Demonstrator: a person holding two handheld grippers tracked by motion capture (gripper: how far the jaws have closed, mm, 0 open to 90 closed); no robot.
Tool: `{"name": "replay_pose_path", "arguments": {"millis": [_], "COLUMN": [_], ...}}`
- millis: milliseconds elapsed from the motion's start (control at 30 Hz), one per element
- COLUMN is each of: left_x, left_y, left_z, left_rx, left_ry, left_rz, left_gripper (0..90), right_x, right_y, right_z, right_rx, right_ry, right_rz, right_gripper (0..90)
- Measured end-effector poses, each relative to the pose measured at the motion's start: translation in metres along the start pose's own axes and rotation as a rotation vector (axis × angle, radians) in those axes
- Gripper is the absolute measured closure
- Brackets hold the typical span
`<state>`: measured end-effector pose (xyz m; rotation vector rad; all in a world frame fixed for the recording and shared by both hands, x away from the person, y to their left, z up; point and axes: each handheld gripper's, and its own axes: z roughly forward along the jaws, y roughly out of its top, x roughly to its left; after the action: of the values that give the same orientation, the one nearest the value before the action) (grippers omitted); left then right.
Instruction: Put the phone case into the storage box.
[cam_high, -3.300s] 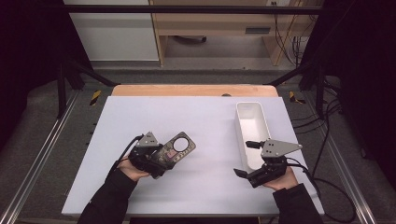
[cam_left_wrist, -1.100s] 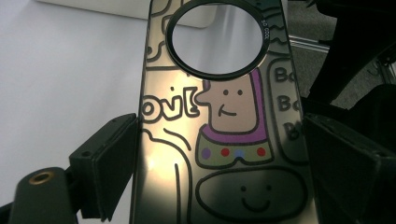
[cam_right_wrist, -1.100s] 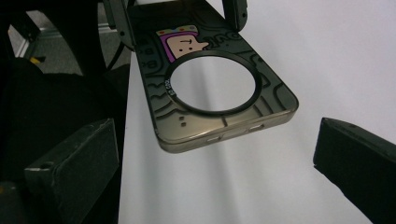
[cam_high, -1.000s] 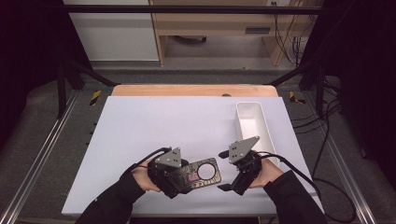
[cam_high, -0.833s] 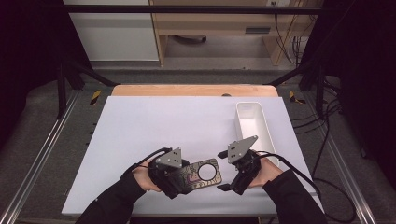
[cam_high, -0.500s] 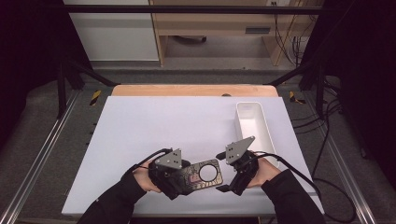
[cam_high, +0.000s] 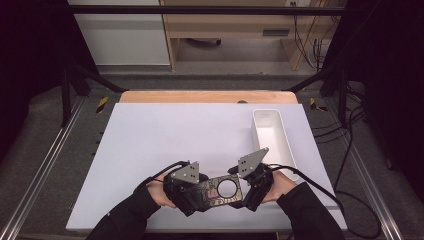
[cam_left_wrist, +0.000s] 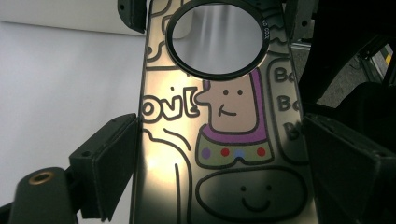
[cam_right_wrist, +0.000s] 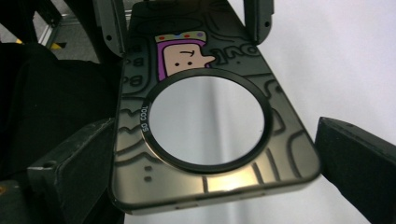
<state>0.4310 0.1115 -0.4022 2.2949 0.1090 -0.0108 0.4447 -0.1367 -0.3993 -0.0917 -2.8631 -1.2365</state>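
The phone case (cam_high: 220, 190), a dark glossy one with cartoon figures and a round camera opening, hangs above the near edge of the white bench (cam_high: 165, 140), gripped at one end by the left hand-held gripper (cam_high: 196, 197), whose jaws press on its two long edges. The right hand-held gripper (cam_high: 246, 194) has its jaws spread around the camera-opening end; the left jaw sits against the edge and the right one stands clear. I judge the hand-over half done: the right must close, the left release, and the white tray (cam_high: 270, 135) is empty.
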Motion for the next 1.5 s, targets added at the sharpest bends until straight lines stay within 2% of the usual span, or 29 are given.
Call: {"name": "replay_pose_path", "arguments": {"millis": [600, 900, 1367, 1500], "left_x": [0.0, 0.0, 0.002, 0.002], "left_y": [0.003, 0.002, 0.001, 0.001], "left_z": [0.009, 0.01, 0.011, 0.012], "left_rx": [0.022, 0.029, 0.03, 0.031], "left_ry": [-0.016, -0.017, -0.032, -0.039], "left_rz": [0.011, 0.012, 0.013, 0.013], "left_gripper": [11.7, 11.7, 11.6, 11.6], "right_x": [0.002, 0.002, 0.002, 0.002], "right_y": [-0.003, -0.003, -0.003, -0.003], "right_z": [0.011, 0.012, 0.011, 0.012], "right_rx": [0.048, 0.044, 0.05, 0.057], "right_ry": [0.018, 0.035, 0.042, 0.053], "right_rz": [-0.031, -0.043, -0.043, -0.03], "right_gripper": [5.3, 9.9, 11.5, 11.6]}}
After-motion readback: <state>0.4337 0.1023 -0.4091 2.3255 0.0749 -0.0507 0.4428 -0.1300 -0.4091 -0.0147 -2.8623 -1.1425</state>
